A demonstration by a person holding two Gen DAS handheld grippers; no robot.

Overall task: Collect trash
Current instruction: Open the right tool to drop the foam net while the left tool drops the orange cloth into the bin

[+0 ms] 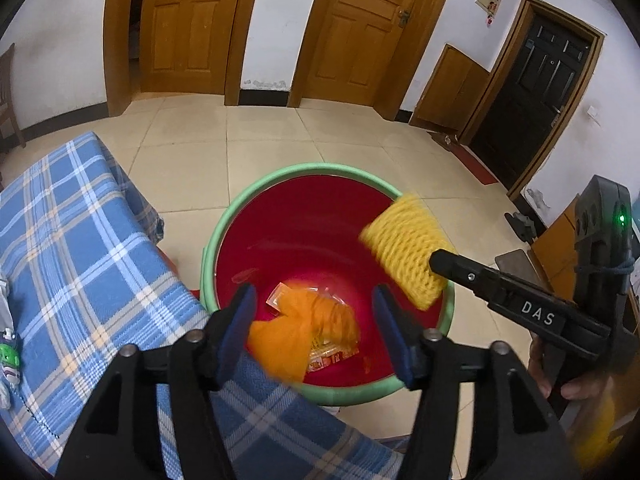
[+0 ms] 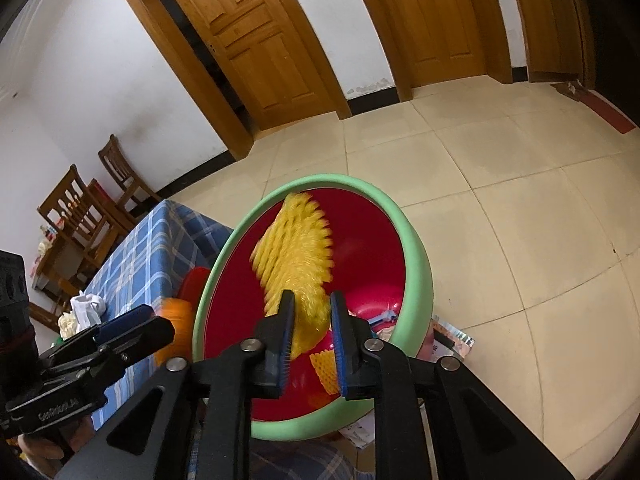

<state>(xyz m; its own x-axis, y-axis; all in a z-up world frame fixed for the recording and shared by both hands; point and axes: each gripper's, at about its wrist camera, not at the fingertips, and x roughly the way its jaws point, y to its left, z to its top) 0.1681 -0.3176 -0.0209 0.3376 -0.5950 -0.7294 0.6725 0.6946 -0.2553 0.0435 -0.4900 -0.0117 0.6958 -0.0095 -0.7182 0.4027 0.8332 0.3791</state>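
Note:
A red bucket with a green rim (image 1: 320,168) (image 2: 416,240) stands on the floor beside the table. My left gripper (image 1: 316,316) hangs over it with its jaws wide apart. Between them is a blurred orange mesh piece (image 1: 300,332) that touches neither pad firmly. My right gripper (image 2: 312,316) is over the bucket's other side, its jaws a little apart. A blurred yellow foam net (image 2: 296,248) (image 1: 404,248) sits loose between and ahead of them. Wrappers (image 1: 332,356) and a yellow net scrap (image 2: 326,372) lie in the bucket's bottom.
The table with a blue plaid cloth (image 1: 80,240) (image 2: 152,248) borders the bucket; a white crumpled item (image 2: 86,306) lies on it. Wooden chairs (image 2: 80,208) stand behind it. Packets (image 2: 452,340) lie on the tiled floor by the bucket. Wooden doors line the far wall.

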